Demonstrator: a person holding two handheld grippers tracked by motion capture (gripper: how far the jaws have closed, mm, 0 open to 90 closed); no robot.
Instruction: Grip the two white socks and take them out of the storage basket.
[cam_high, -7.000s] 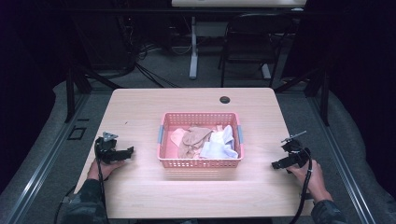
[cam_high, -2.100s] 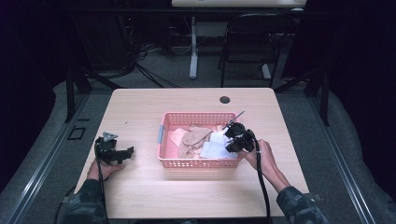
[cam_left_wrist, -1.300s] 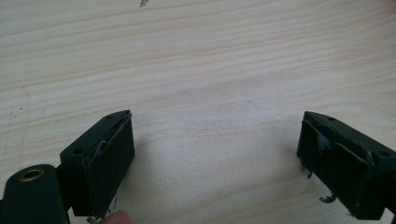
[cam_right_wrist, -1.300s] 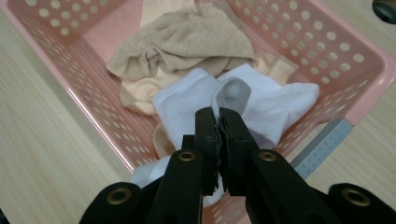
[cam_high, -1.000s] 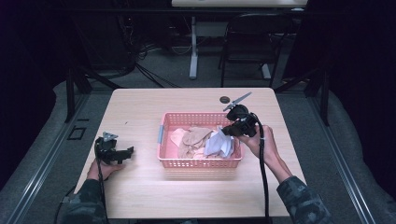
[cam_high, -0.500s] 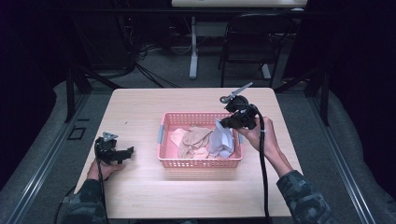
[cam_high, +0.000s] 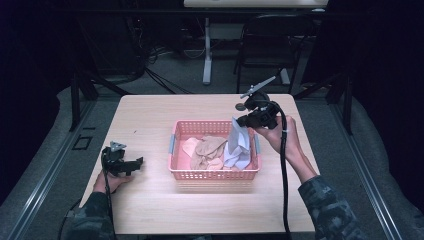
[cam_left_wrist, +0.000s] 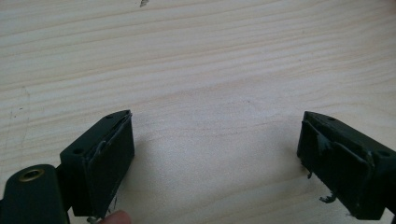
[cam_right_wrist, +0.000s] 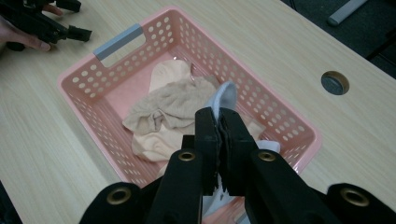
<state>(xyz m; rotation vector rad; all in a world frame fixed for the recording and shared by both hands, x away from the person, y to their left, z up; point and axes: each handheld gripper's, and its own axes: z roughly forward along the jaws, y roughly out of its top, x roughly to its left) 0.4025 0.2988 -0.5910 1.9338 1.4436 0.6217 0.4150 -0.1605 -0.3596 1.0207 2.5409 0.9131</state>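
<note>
1. Two grippers are in the high view: the left gripper (cam_high: 121, 161) sits low at the left of the frame, resting on the tabletop (cam_high: 150, 120) in the person's left hand (cam_high: 111, 180), well apart from the basket.
2. In the left gripper view its fingers (cam_left_wrist: 108, 158) stand wide apart over bare wood grain, with nothing between them.
3. A pink perforated basket (cam_high: 215, 172) sits at the middle of the frame in the high view, with grey handles on its short ends.
4. The right gripper (cam_high: 246, 120) is raised over the basket's right end, held in the right hand (cam_high: 277, 135), with its cable trailing down along the forearm.
5. Its fingers (cam_right_wrist: 205, 140) are pressed together on a white sock (cam_high: 237, 145); in the right gripper view the pale cloth pokes out just above the tips.
6. The sock hangs down from the grip, and its lower end seems to reach the pile inside the basket, though I cannot be sure it touches.
7. Beige socks (cam_right_wrist: 163, 114) lie crumpled in the basket's middle.
8. A dark round grommet (cam_right_wrist: 335, 82) is set in the tabletop at the right of the right gripper view, beyond the basket.
</note>
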